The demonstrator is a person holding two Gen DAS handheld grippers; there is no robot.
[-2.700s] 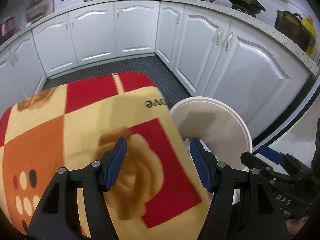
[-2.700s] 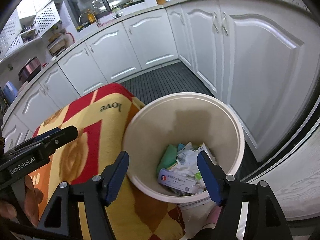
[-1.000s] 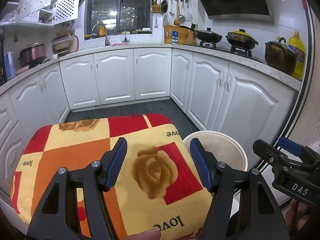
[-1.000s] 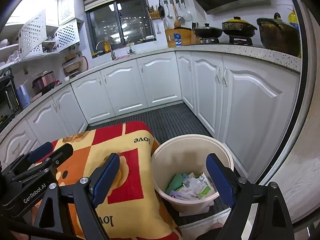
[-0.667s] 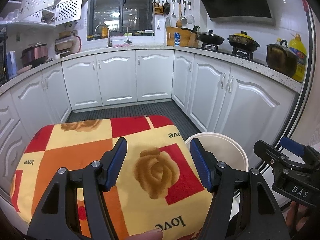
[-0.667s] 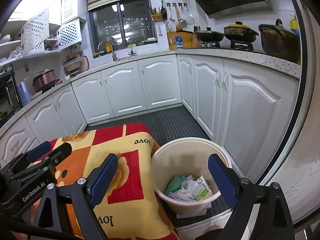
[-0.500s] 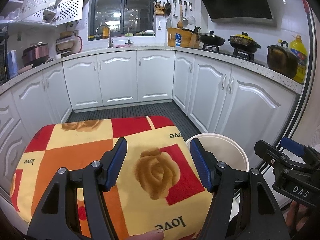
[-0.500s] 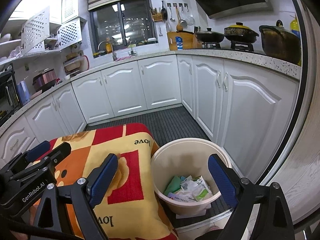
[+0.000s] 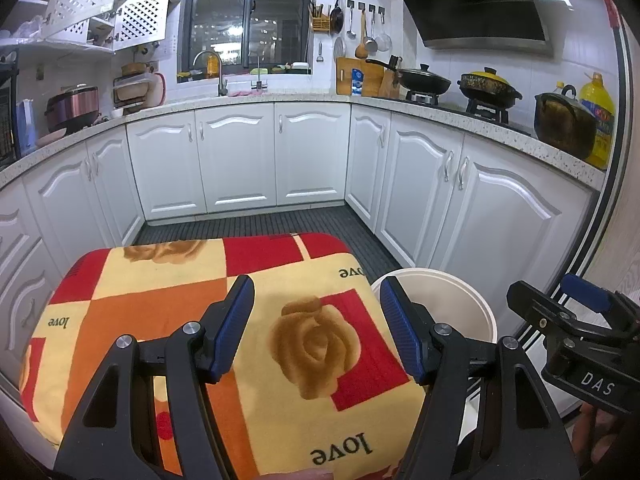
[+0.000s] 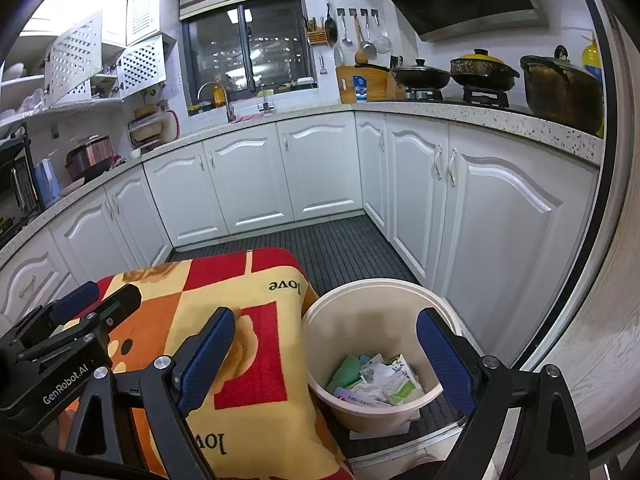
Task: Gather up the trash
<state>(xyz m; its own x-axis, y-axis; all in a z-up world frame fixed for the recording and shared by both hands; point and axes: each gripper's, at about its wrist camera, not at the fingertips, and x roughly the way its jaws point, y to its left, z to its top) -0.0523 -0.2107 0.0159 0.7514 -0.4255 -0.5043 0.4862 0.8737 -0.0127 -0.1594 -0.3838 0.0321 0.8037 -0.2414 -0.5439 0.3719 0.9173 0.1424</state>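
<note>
A cream round bin [image 10: 360, 408] stands on the dark floor right of a cloth-covered table. Crumpled paper and wrappers [image 10: 376, 380] lie in its bottom. The bin's rim also shows in the left wrist view [image 9: 476, 300]. My right gripper [image 10: 326, 338] is open and empty, held high over the bin's left rim. My left gripper [image 9: 316, 306] is open and empty above the red, orange and yellow tablecloth [image 9: 160, 292]. The right gripper's body shows at the right edge of the left wrist view [image 9: 576, 344], and the left gripper's body shows at the left of the right wrist view [image 10: 60, 344].
White kitchen cabinets [image 9: 236, 160] curve around the back and right. The speckled counter holds a sink, a rice cooker [image 9: 72, 108], pans on a stove [image 9: 424, 78] and a yellow oil bottle [image 9: 598, 116]. Dark ribbed floor mat [image 10: 340, 248] lies between table and cabinets.
Both grippers have risen and pulled back from low over the bin and table. The right gripper has opened wider. In the last half second nothing moves.
</note>
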